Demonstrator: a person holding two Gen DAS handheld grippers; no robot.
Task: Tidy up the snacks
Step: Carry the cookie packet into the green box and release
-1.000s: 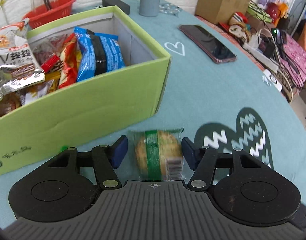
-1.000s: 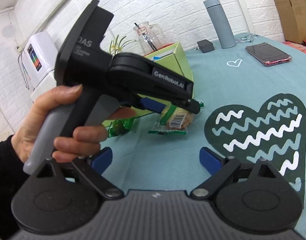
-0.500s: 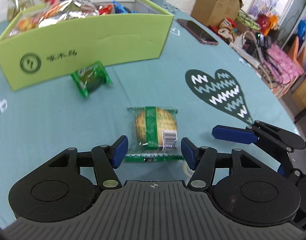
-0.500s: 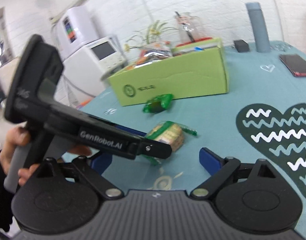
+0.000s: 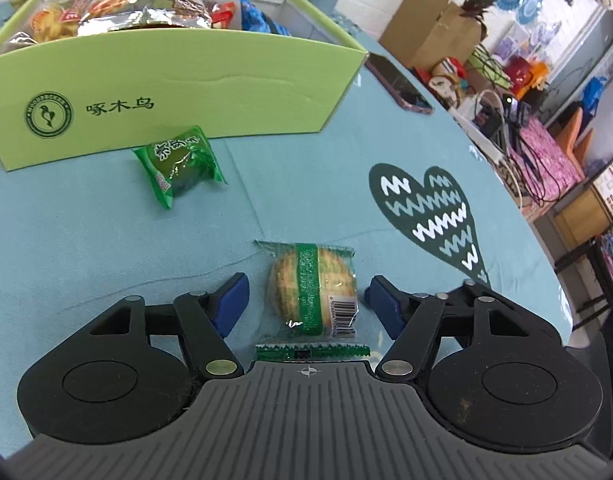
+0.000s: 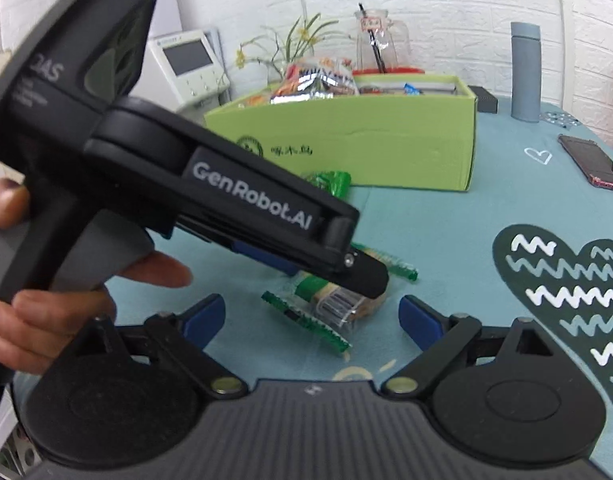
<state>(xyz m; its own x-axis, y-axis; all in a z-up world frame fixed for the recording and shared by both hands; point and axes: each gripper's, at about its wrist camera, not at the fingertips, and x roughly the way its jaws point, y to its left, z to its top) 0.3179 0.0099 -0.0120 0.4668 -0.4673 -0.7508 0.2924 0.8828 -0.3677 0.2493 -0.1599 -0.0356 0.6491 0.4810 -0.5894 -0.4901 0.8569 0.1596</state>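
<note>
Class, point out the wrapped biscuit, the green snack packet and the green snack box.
wrapped biscuit (image 5: 312, 292), left wrist view, on its green band.
green snack packet (image 5: 180, 164), left wrist view, wrapper's middle.
green snack box (image 5: 210, 92), left wrist view, front wall.

teal table (image 5: 306, 184), green snack box (image 5: 178, 92), two wrapped snacks, phone (image 5: 398, 84), grey flask (image 6: 525, 76)

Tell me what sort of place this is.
Probably a lived-in home room, possibly a small home office. A round table with a teal heart-print tablecloth holds a green snack box and a phone; behind it stand a cardboard box and a cluttered shelf of cables, against white brick walls.
</note>
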